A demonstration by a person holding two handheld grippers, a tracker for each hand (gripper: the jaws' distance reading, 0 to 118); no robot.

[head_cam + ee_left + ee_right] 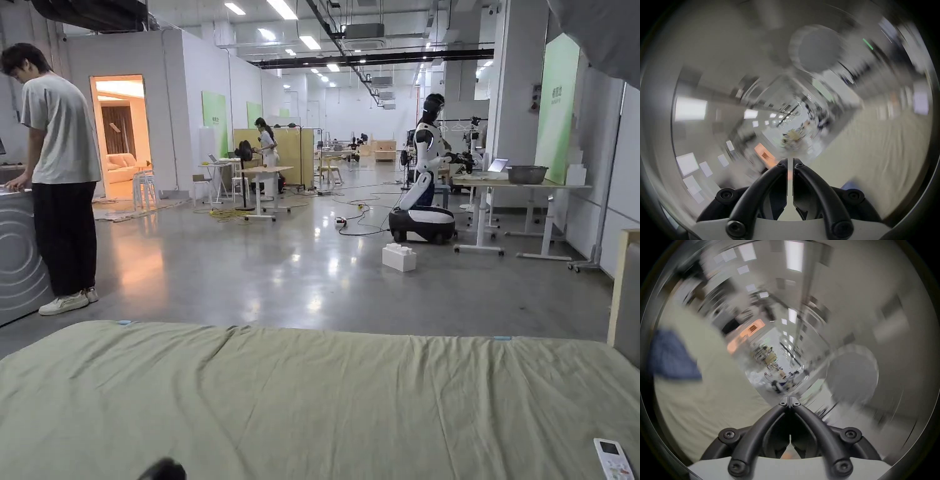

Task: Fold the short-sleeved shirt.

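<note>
A blue cloth [672, 356], blurred, lies on the pale green sheet [708, 402] at the left of the right gripper view; I take it for the shirt. A small patch of the same blue [851, 185] shows low right in the left gripper view, beside the sheet [875, 146]. My left gripper [790, 160] has its jaws together with a thin slit and nothing between them. My right gripper [789, 400] is shut on nothing and points out over the room. Both gripper views are smeared by motion. In the head view the green sheet [312, 400] spreads across the foreground.
A white remote control [612, 457] lies at the sheet's near right corner. A wooden frame [619, 287] stands at its right end. A person [59, 175] stands beyond the left corner. Farther off are a white block [399, 257], a humanoid robot [428, 181] and tables.
</note>
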